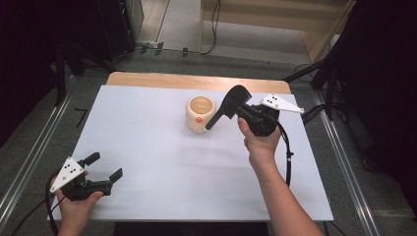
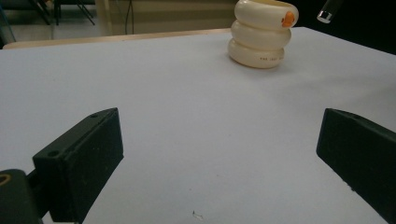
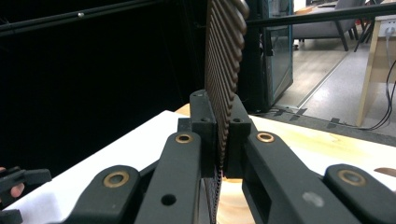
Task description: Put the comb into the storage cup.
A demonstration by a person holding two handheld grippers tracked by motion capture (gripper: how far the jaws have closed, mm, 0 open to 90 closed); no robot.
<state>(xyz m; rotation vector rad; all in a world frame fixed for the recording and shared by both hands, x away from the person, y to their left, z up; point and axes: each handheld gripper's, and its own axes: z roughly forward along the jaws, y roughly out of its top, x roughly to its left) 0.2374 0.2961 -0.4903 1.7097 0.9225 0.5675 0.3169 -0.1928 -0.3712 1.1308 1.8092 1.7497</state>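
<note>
My right gripper is clamped on a dark ribbed utensil, looks like a slotted spatula, with its handle end down at the rim of the cream ringed holder mid-table. Left gripper sits wide and empty near the table's front-left corner.

Risks: the holder is light-looking; a skewed handle could catch the rim and tip or shove it. The grip is on the thin blade edge, so the utensil may pivot.

Can't tell whether the handle tip is inside the holder or just beside it. The right gripper view cuts the utensil off top and bottom.
</note>
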